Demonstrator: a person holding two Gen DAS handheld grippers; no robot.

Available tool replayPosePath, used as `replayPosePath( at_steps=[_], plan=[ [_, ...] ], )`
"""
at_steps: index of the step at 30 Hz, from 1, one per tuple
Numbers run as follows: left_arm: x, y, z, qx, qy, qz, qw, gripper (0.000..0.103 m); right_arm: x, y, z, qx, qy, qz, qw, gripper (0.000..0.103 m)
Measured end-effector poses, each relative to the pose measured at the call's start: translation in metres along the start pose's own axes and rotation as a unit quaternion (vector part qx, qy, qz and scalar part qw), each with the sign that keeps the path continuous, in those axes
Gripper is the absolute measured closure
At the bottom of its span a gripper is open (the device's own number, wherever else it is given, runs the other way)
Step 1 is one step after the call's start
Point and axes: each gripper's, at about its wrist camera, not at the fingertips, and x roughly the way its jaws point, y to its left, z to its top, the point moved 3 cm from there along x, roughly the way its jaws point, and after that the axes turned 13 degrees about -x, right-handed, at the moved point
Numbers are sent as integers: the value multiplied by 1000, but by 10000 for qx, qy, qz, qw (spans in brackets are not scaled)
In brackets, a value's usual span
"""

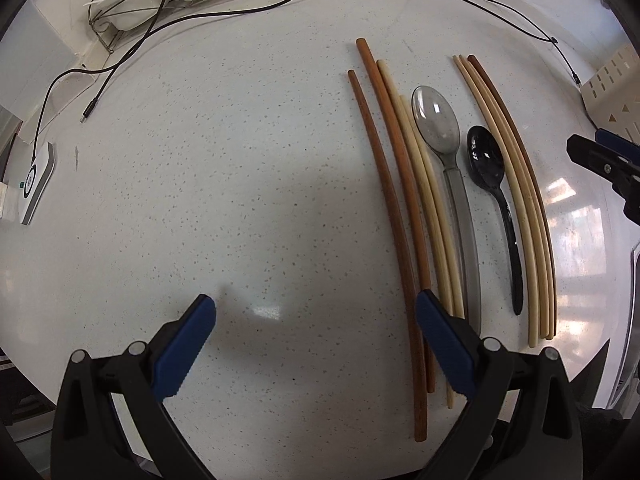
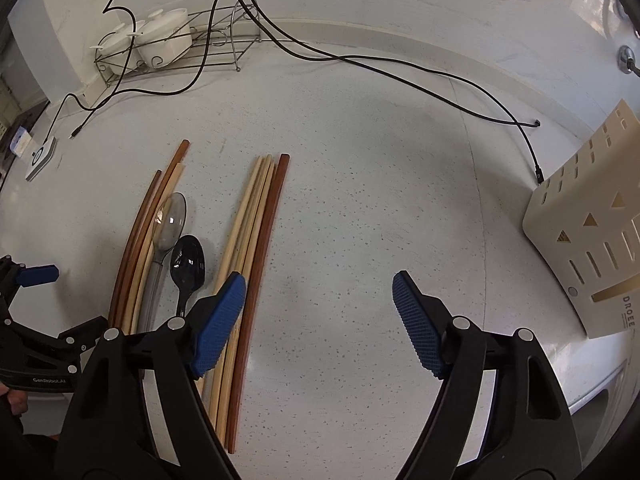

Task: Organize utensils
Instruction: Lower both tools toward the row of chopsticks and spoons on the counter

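Several utensils lie side by side on the speckled white counter. From left to right in the left wrist view: brown chopsticks, pale chopsticks, a clear grey spoon, a black spoon and a second bundle of pale and brown chopsticks. My left gripper is open over bare counter, its right finger beside the brown chopsticks. My right gripper is open too, its left finger over the second bundle and nothing between its pads. The black spoon lies just left of that finger.
A cream slotted utensil holder stands at the right. A wire rack with white lidded pots sits at the back left. Black cables trail across the back of the counter. A small white device lies far left.
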Motion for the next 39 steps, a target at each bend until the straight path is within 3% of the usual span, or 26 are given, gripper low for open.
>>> replayPosePath(
  at_steps=[4, 14, 18, 24, 29, 39],
  plan=[
    [0, 1, 3, 28, -3, -39, 10000, 5, -7, -1, -3, -51, -117, -210, 9997, 31],
    [2, -10, 4, 306, 84, 173, 9993, 4, -1, -2, 0, -127, 68, -385, 9992, 32],
    [5, -7, 6, 213, 207, 64, 9995, 4, 9, 2, 5, -119, 273, -207, 9993, 35],
    [8, -5, 7, 163, 296, -44, 9994, 4, 31, 3, 12, 193, 742, 204, 9969, 52],
    [8, 12, 11, 239, 339, -60, 9991, 4, 43, 5, 14, 453, 1004, 537, 9925, 55],
    [17, 1, 20, 261, 336, -63, 9991, 4, 55, 15, 23, 223, 1174, 580, 9911, 63]
  ],
)
